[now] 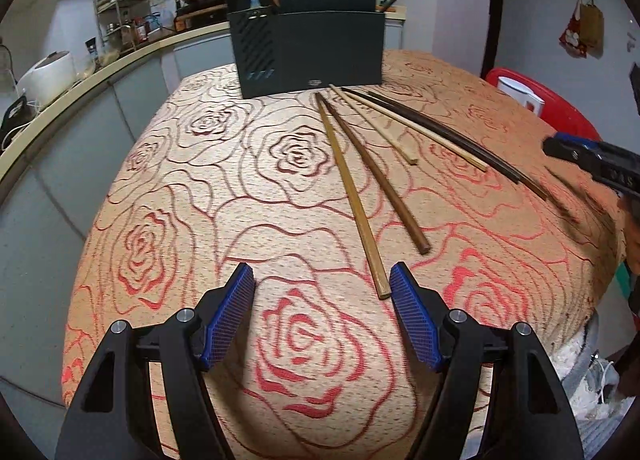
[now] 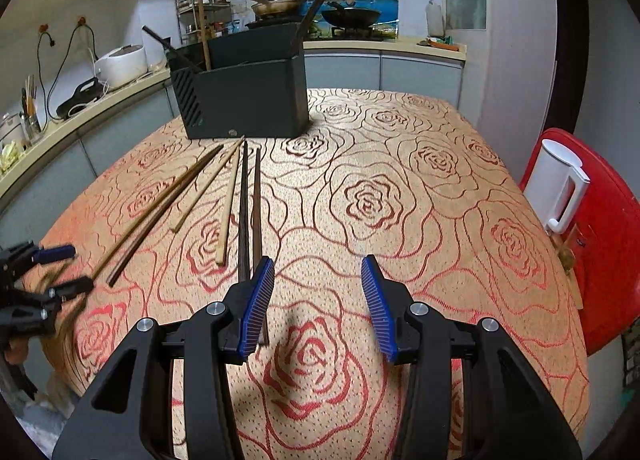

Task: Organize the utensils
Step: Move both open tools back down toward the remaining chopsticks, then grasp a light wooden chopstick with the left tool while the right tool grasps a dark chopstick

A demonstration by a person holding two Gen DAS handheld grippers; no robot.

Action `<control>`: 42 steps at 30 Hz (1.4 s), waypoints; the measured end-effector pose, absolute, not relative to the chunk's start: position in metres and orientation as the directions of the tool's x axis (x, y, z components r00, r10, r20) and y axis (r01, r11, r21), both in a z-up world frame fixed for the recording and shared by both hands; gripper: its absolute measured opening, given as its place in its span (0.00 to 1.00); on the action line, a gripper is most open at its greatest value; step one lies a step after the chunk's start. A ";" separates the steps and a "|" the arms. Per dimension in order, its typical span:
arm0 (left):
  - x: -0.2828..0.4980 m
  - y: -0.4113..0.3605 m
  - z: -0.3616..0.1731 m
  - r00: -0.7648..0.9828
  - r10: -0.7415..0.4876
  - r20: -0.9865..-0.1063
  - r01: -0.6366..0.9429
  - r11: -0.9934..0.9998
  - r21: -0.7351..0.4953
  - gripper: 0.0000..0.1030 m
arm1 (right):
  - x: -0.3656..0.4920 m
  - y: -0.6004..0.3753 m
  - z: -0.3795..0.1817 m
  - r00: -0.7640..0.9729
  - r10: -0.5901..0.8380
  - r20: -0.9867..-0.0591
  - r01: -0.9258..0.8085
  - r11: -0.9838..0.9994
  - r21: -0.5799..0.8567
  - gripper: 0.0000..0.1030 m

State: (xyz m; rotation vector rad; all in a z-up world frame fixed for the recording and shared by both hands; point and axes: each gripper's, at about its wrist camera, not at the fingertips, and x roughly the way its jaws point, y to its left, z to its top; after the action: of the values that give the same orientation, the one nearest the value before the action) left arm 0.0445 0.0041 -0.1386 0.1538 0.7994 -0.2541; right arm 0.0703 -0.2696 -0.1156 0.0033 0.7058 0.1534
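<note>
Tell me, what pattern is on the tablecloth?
Red and dark outlined roses on the orange-tan tablecloth, clearest in the right wrist view.

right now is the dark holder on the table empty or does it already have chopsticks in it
Not empty. Three sticks poke out of the dark holder top, while six chopsticks lie loose on the tablecloth.

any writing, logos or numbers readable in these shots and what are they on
"OAS": pale raised letters on the black body of the right claw at the edge of the left wrist view, cut off, so likely part of a longer word.
Small round logo low on the front of the dark utensil holder: too small to read.
Bottles and jars on the kitchen rack: labels too blurred to read.
Nothing else legible.
</note>
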 end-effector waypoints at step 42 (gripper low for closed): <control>0.050 0.004 -0.138 0.670 -0.217 -0.710 0.292 0.956 -0.016 0.06 | 0.077 -0.252 -0.141 0.701 0.231 -0.675 -0.257 0.964 0.064 0.08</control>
State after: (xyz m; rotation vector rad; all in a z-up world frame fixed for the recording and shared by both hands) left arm 0.0498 0.0035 -0.1377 0.1018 0.7868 -0.2873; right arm 0.0769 -0.2521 -0.1412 -0.0364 0.7468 0.2717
